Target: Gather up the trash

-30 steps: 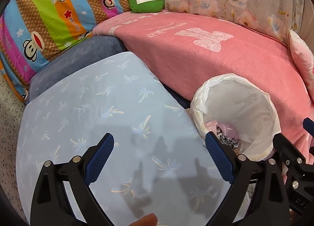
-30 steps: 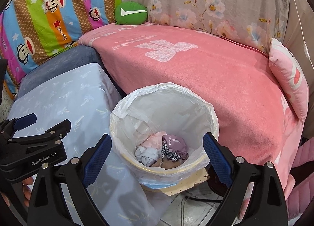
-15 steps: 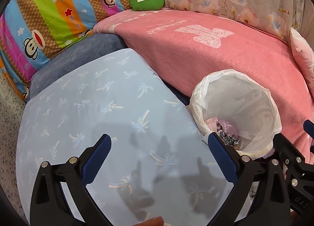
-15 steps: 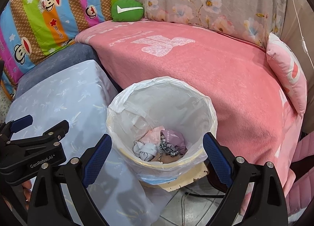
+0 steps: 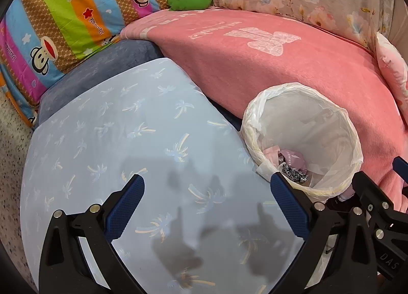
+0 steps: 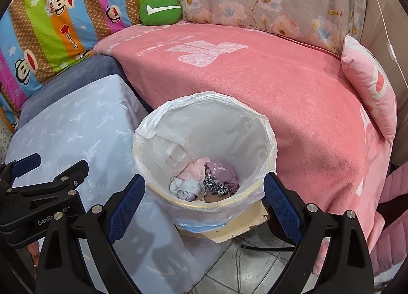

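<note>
A trash bin with a white plastic liner (image 6: 265, 128) stands on the floor between the pale blue palm-print surface (image 5: 114, 141) and the pink blanket. Crumpled trash (image 6: 204, 181) lies at its bottom: pink, purple, pale blue and black-and-white patterned pieces. The bin also shows in the left wrist view (image 5: 339, 120). My right gripper (image 6: 204, 204) is open and empty, just above the bin's near rim. My left gripper (image 5: 206, 204) is open and empty over the blue surface, left of the bin. The left gripper also shows in the right wrist view (image 6: 38, 179).
A pink blanket (image 6: 255, 77) covers the sofa behind the bin. A green cushion (image 6: 160, 9), a striped monkey-print cushion (image 5: 63, 13) and a pink pillow (image 6: 369, 90) lie around. Tiled floor with a black cable (image 6: 255, 250) shows under the bin.
Both grippers have drawn back and up slightly; the bin and sofa sit lower and a little farther in both views. Both stay open and empty.
</note>
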Available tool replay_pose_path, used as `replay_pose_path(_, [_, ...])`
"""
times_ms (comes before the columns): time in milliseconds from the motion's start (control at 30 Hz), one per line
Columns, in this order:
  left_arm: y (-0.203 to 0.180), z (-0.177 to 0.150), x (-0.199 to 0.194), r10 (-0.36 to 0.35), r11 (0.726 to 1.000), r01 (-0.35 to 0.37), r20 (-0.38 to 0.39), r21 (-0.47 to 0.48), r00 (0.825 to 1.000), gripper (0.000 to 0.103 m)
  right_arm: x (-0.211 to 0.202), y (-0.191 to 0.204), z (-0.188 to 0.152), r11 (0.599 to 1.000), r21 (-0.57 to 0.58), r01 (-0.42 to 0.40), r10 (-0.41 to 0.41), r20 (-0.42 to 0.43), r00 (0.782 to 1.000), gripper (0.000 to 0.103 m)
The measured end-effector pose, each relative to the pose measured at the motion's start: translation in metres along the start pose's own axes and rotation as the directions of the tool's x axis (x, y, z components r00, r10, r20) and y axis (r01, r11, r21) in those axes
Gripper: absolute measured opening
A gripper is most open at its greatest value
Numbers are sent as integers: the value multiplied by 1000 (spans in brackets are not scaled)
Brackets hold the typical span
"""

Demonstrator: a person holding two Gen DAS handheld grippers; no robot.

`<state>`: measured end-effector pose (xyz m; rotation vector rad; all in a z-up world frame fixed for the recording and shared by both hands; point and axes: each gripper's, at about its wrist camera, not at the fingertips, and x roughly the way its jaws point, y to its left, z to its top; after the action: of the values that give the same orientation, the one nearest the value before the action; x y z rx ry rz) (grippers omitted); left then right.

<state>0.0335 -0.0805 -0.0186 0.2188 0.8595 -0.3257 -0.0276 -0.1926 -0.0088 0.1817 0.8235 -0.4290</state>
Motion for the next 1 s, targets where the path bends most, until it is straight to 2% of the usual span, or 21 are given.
replay_pose_path(1000, [-5, -9, -7, -2, 1000, 2, 13, 8, 1000, 96, -7, -6, -10, 1000, 12, -2, 2, 3, 1000, 92])
